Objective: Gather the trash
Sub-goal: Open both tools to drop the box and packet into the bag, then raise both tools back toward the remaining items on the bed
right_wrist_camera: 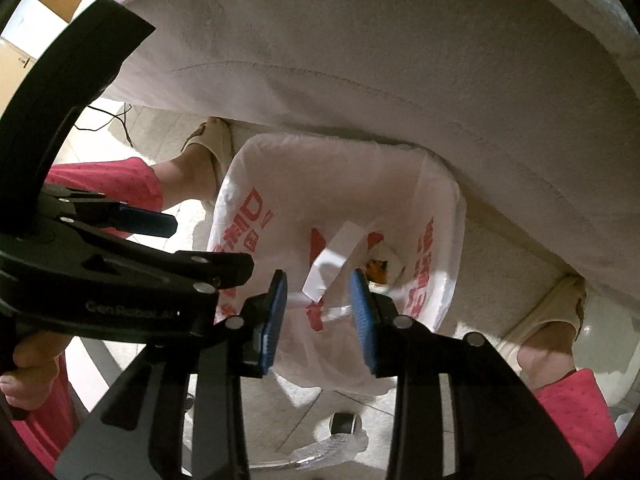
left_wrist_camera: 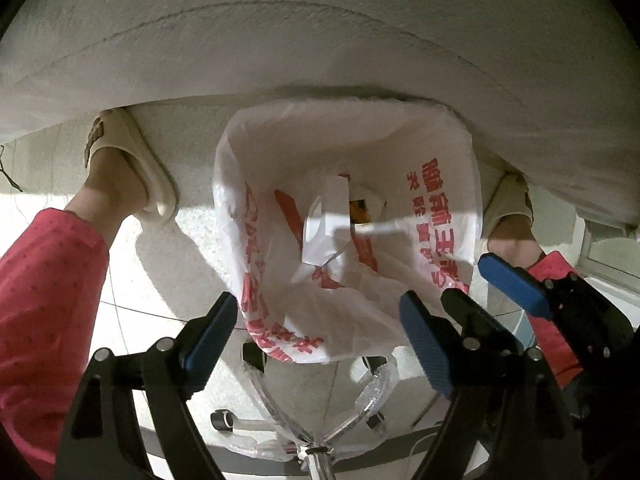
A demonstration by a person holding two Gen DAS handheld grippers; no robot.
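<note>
Both grippers hang over pale floor tiles (left_wrist_camera: 120, 280) beneath a white textured tabletop (left_wrist_camera: 320, 40); the left gripper (left_wrist_camera: 320, 332) has its jaws spread wide, the right gripper (right_wrist_camera: 318, 316) gapes too, empty; the trash bag (left_wrist_camera: 348, 232), white with red print, stands open between slippered feet (left_wrist_camera: 128, 168), holding white paper (left_wrist_camera: 328, 220) and perhaps an orange wrapper; a chair base (left_wrist_camera: 316, 444) shows below.

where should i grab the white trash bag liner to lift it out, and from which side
Take the white bag at its near rim, where the plastic folds over the bin edge and hangs loose toward the tools. Come from above on the near side: the far rim sits under the white cloth. Both the left tool and the right tool are open and hold nothing.
</note>
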